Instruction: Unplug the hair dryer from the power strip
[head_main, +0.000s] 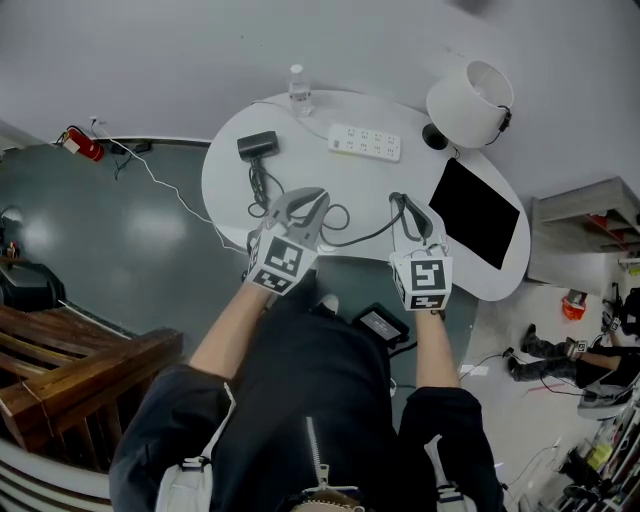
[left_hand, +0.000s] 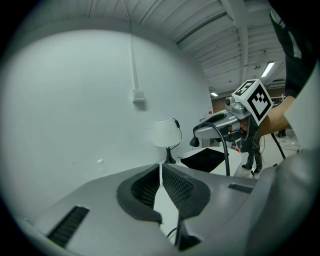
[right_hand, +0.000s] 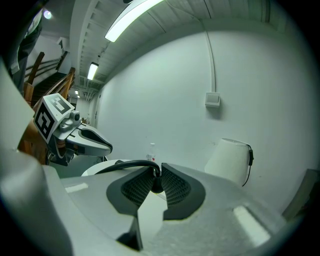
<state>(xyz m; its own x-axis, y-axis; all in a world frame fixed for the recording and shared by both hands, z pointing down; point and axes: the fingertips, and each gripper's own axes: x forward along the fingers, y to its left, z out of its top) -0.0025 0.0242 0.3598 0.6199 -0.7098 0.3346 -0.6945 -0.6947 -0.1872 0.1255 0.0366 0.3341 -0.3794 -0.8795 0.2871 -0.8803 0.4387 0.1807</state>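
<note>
Two grippers are in front of me, both over the near edge of the white oval table (head_main: 230, 170).

- Far left, on the grey floor: a red fire extinguisher (head_main: 82, 144).
- On the table's left part lies the black hair dryer (head_main: 258, 145). Its cord (right_hand: 128, 162) loops toward me, then runs off to the right.
- Left gripper (left_hand: 161, 169), just this side of the dryer: fingers pressed together with nothing between them, only a sliver of table showing through.
- At the table's far edge stands a clear bottle (head_main: 298, 88).
- Right of the bottle lies the white power strip (head_main: 365, 141), flat and well apart from both grippers.
- Right gripper (right_hand: 156, 175): fingers pinching the end of the cord, which bends down into the pads. I cannot make out the plug itself.
- Further right: a white lamp (head_main: 470, 103), with a black pad (head_main: 474, 212) beside it.
</note>
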